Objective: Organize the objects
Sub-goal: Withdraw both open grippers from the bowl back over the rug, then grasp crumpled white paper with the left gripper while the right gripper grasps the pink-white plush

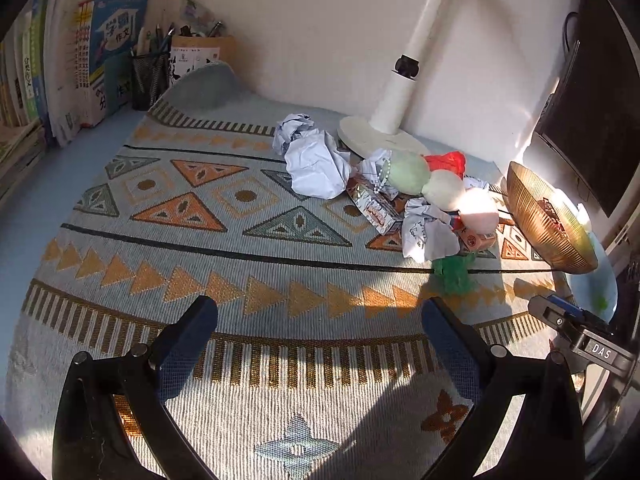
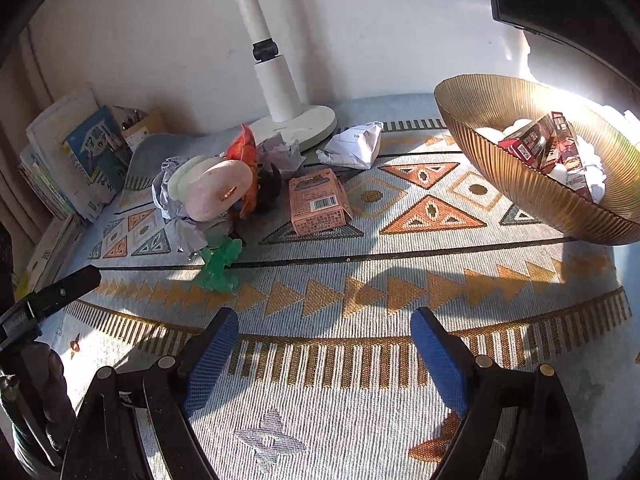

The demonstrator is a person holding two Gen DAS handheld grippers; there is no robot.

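Gold bowl [image 2: 532, 184]: right on woven mat [image 2: 360, 360], holding red boxes [image 2: 536, 142] and white paper.
Clutter: crumpled paper [image 1: 316, 160], pink box [image 2: 319, 202], round plush toy [image 2: 216, 190], green figure [image 2: 220, 262], heaped by lamp base [image 2: 304, 126].
Left gripper [image 1: 320, 320]: jaws spread, empty, above mat.
Right gripper [image 2: 324, 332]: jaws spread, empty.

A heap of objects is seen beside the white lamp base: crumpled paper balls [image 1: 316, 162], a plush toy [image 2: 218, 190] of green, cream and pink lobes, a red bag [image 1: 448, 160] and a green toy [image 2: 219, 262]. A pink carton [image 2: 318, 202] lies apart. Red cartons [image 2: 538, 142] and white paper are held in the gold ribbed bowl [image 2: 520, 184].
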